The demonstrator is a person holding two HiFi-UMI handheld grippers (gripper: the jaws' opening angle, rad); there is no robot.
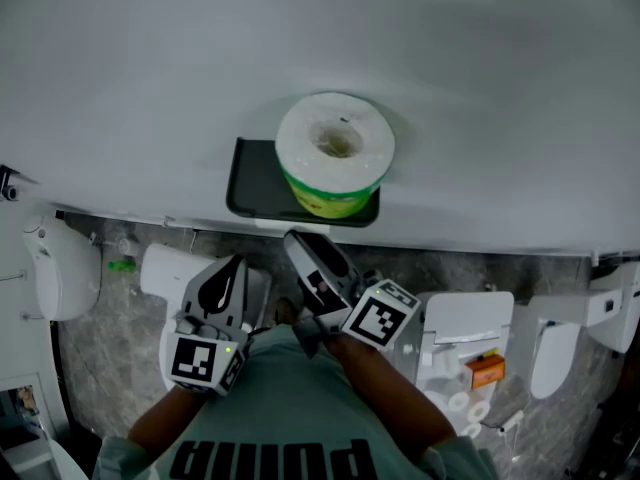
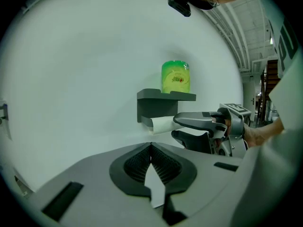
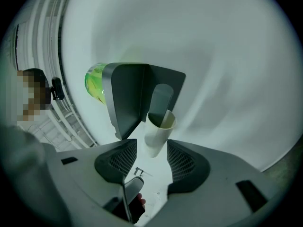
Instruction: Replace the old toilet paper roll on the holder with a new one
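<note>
Right gripper (image 3: 151, 150): jaws partly open, the pale cardboard tube (image 3: 157, 131) on the dark grey wall holder (image 3: 127, 98) between them, ungripped. Left gripper (image 2: 150, 150): jaws closed, empty. Green-wrapped white paper roll (image 1: 335, 153) stands upright on the holder's shelf

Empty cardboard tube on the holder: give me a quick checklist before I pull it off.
1. Empty tube between the right gripper's jaws: ok.
2. Pads pressing on the tube: not ok, the jaws stand apart with gaps on both sides.
3. Tube seated on the holder: ok.
4. New roll upright on the holder's top shelf, ready: ok.
5. Left gripper shut and away from the tube: ok.
6. Tube free to slide off: cannot tell.
</note>
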